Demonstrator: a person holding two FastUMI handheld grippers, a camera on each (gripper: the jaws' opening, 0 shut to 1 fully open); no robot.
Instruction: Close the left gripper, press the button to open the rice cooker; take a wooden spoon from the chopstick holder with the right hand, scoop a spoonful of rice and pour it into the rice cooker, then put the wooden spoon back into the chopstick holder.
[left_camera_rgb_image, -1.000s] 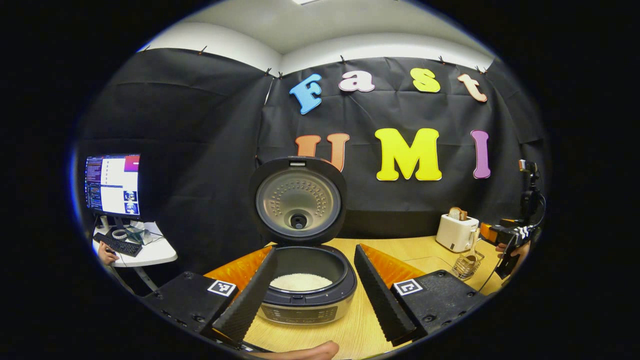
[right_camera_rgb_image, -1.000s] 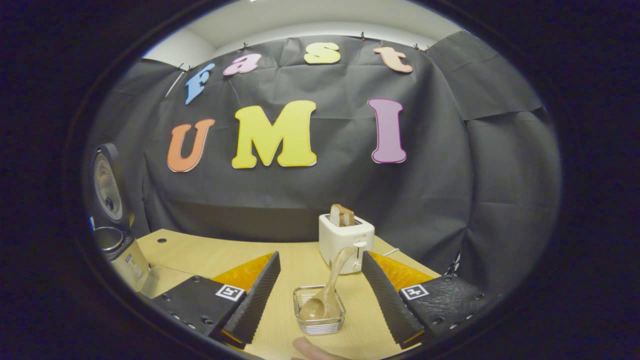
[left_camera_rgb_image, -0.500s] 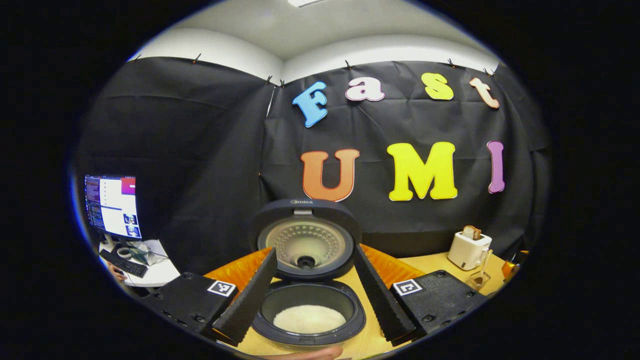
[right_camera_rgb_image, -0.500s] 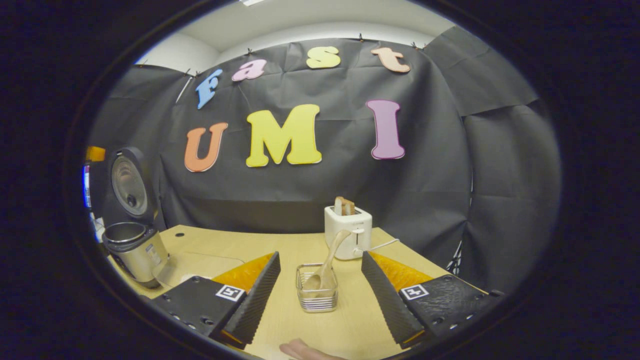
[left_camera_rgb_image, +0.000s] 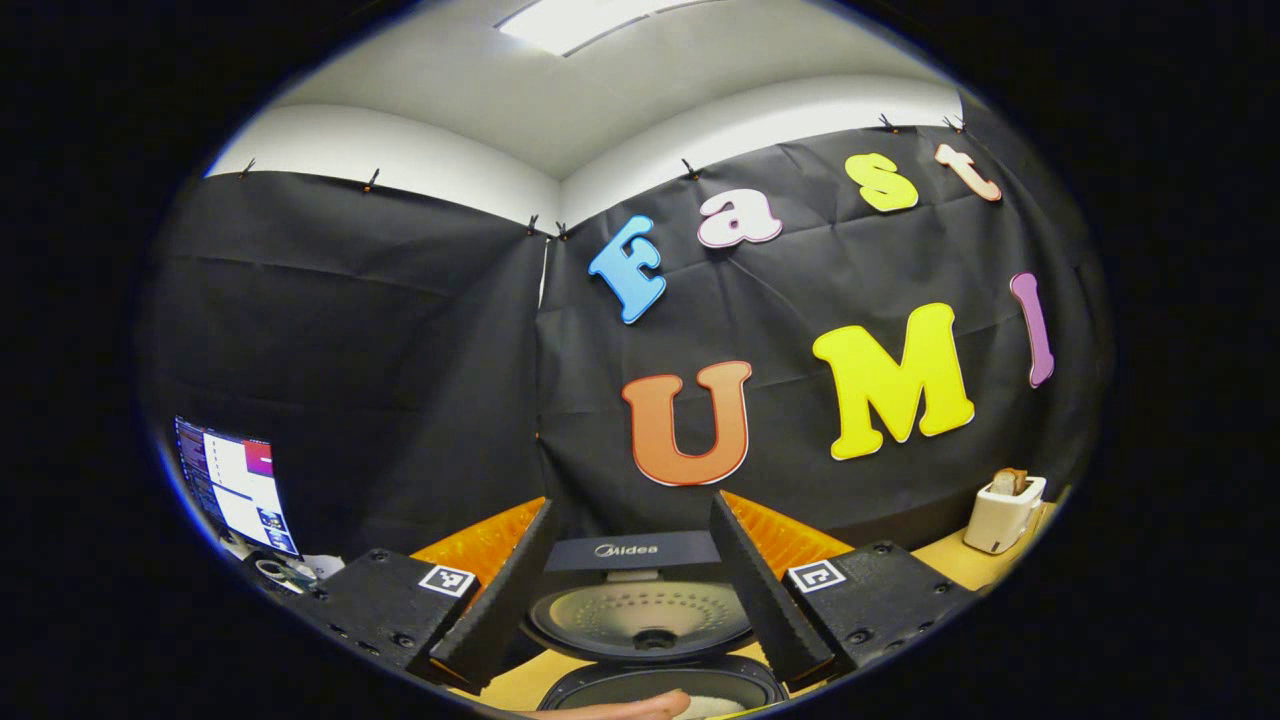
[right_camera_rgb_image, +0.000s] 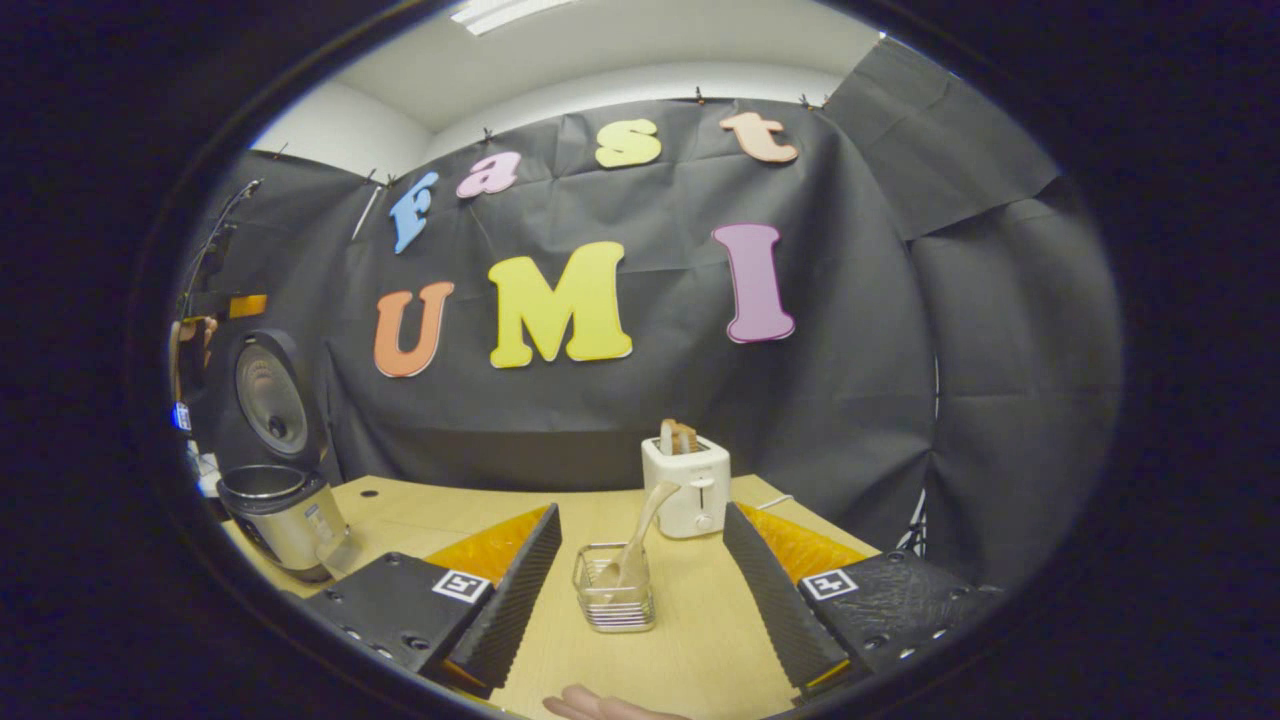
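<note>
Wooden table (right_camera_rgb_image: 700, 640) standing against black cloth; toaster (right_camera_rgb_image: 686, 486) sitting near wall. Cooker (right_camera_rgb_image: 283, 505) standing lid-up, spoon (right_camera_rgb_image: 634, 548) leaning in holder (right_camera_rgb_image: 613, 602). Left gripper (left_camera_rgb_image: 628, 650), right gripper (right_camera_rgb_image: 640, 640) both gaping, holding nothing.

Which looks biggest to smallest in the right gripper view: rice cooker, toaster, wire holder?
1. rice cooker, lid up
2. toaster
3. chopstick holder
The toaster and holder are close; the holder sits nearer the camera, so their order is unsure.

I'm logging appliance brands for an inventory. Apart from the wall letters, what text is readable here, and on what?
"Midea": on the edge of the open rice cooker lid.
Monitor: text too small to read.
Sticker on the rice cooker body: too small to read.
Toaster: no readable text.
</note>
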